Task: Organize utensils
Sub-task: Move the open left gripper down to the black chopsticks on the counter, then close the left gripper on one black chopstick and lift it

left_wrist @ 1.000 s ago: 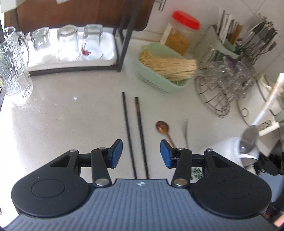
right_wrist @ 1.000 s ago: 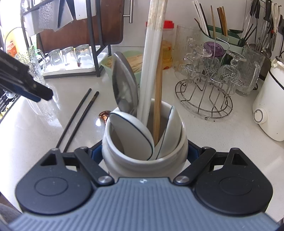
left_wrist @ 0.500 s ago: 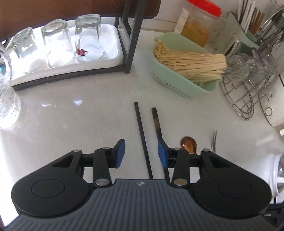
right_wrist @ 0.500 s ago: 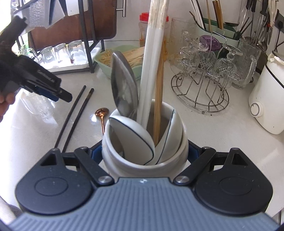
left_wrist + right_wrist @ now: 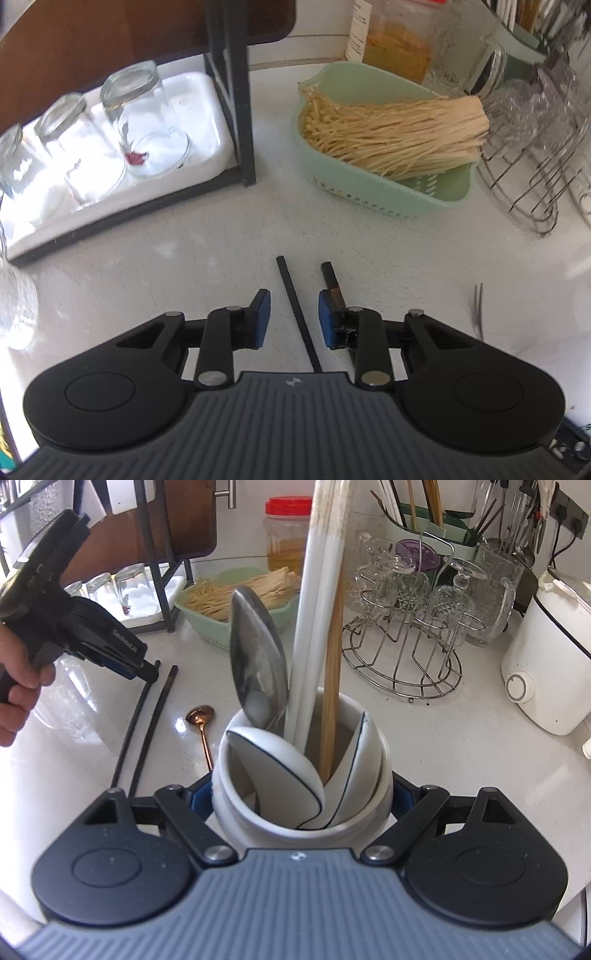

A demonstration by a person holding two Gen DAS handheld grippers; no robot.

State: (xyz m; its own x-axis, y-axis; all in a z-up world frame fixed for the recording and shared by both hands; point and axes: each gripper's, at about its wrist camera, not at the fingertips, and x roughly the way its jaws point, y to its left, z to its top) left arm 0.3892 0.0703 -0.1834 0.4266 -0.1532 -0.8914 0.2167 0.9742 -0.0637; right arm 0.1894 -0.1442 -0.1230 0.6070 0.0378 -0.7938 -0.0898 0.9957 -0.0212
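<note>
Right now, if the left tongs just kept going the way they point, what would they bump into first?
Most likely the thin black chopstick lying between the pads of the left tongs, which have just been closing, with the white counter under it. Its partner lies beside the right pad. Depth is uncertain.

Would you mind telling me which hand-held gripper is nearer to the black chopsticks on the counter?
Left. The left hand-held gripper straddles one black chopstick, jaws just closing; the right hand-held gripper stays beside them, clamped on the white utensil holder.
</note>
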